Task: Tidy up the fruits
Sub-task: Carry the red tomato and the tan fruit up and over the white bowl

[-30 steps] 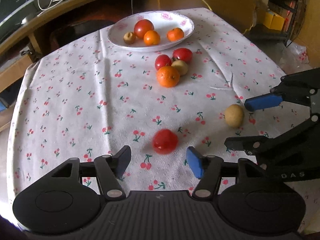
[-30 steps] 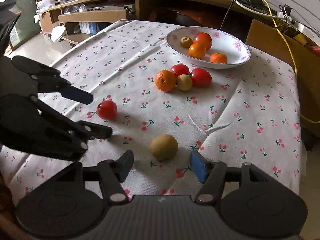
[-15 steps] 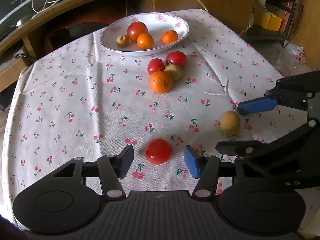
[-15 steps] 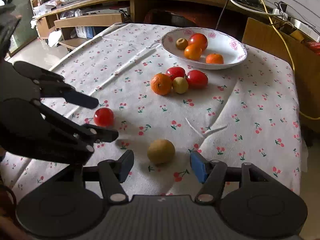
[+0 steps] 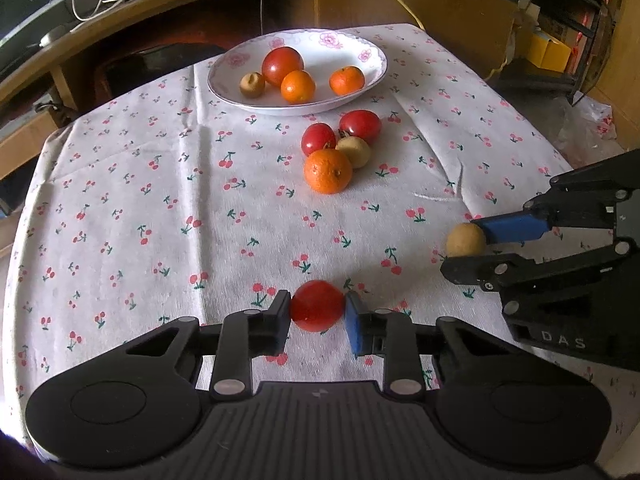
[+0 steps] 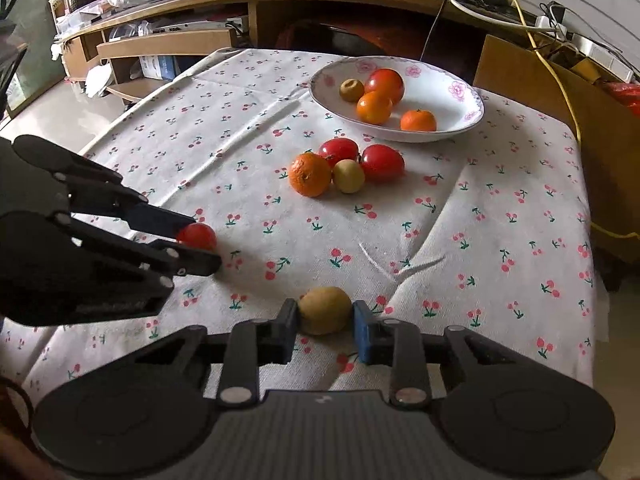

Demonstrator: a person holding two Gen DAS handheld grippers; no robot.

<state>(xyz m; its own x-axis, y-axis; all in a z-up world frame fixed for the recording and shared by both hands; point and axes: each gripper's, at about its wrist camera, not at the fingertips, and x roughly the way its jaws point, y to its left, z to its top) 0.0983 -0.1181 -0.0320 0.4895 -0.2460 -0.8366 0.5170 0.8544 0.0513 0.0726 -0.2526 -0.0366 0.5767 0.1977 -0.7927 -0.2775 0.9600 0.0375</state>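
Observation:
My left gripper [image 5: 317,314] is shut on a red tomato [image 5: 317,305] low over the cherry-print tablecloth [image 5: 140,200]. My right gripper [image 6: 325,320] is shut on a brown round fruit [image 6: 325,309], also low at the cloth. Each gripper shows in the other's view: the right one [image 5: 476,248] with the brown fruit [image 5: 465,239], the left one [image 6: 192,244] with the tomato [image 6: 198,236]. A white flowered bowl [image 5: 372,54] at the far side holds a tomato, two oranges and a small brown fruit.
A cluster of two tomatoes, an orange [image 5: 328,171] and a small brown fruit [image 5: 354,151] lies on the cloth in front of the bowl. A crease [image 6: 404,264] rises in the cloth. A wooden desk with cables stands behind the table.
Both grippers moved forward and down over their fruits and closed on them; they were open a second ago.

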